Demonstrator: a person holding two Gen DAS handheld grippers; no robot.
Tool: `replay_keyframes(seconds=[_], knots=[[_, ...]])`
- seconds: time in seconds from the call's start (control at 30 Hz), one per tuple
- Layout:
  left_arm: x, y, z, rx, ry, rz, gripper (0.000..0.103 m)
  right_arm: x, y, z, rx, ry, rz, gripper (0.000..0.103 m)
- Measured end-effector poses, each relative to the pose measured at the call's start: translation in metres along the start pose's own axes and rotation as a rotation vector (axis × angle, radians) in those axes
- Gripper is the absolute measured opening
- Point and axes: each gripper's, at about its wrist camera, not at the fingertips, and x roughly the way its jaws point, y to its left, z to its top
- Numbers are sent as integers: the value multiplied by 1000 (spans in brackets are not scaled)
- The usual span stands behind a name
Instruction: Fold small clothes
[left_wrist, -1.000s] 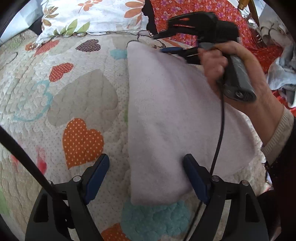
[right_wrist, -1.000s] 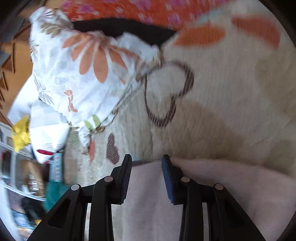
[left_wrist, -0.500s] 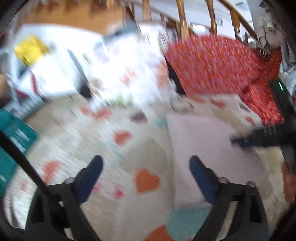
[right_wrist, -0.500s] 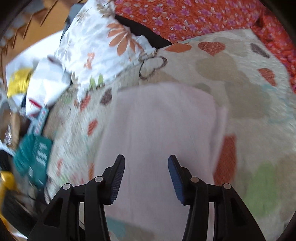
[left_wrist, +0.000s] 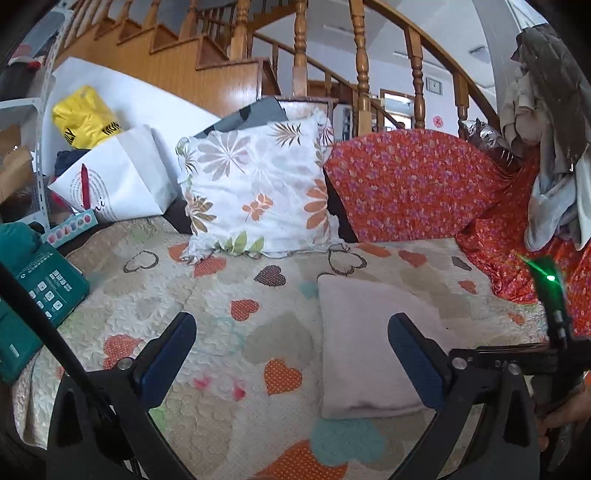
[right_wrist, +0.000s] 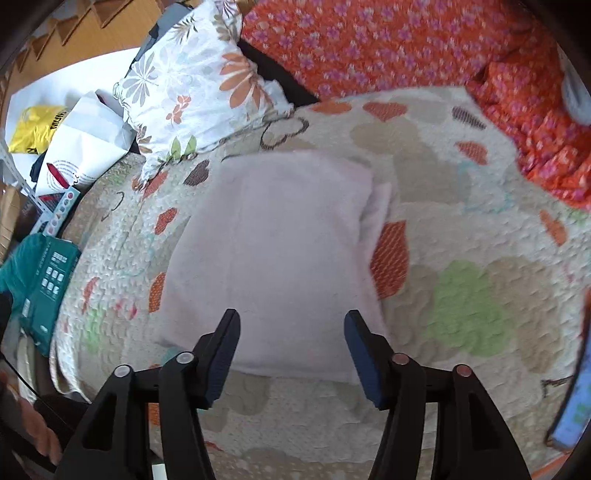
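A pale pink folded garment (left_wrist: 364, 339) lies flat on the heart-patterned quilt (left_wrist: 221, 317); in the right wrist view (right_wrist: 273, 251) it fills the middle, with a lower layer peeking out along its right edge. My left gripper (left_wrist: 291, 354) is open and empty, held back above the quilt, its right finger over the garment's right side. My right gripper (right_wrist: 291, 350) is open and empty, raised above the garment's near edge. The body of the right gripper (left_wrist: 554, 332) shows at the right of the left wrist view.
A floral pillow (left_wrist: 258, 192) leans at the back of the quilt beside an orange flowered cover (left_wrist: 413, 184). A white paper bag (left_wrist: 118, 181), yellow bag (left_wrist: 83, 118) and teal box (left_wrist: 40, 288) sit at left. Hanging clothes (left_wrist: 550, 140) are at right. Wooden stairs rise behind.
Both grippers pulled back and up from the garment. The right gripper left the garment's far corner and opened wider. The garment stayed folded on the quilt.
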Motion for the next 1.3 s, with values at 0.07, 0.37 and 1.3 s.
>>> replay_keyframes(seconds=[0.07,0.37,1.3], knots=[[9,-2,5,7,17,13,103,-3,-3,3,-13,-11,-33,66],[54,-19,12,114,82,58,103,20,-30,43,18,14,-122,66],[153,-8,-43,39,405,43,103,79,-161,56,297,48,-468,70]])
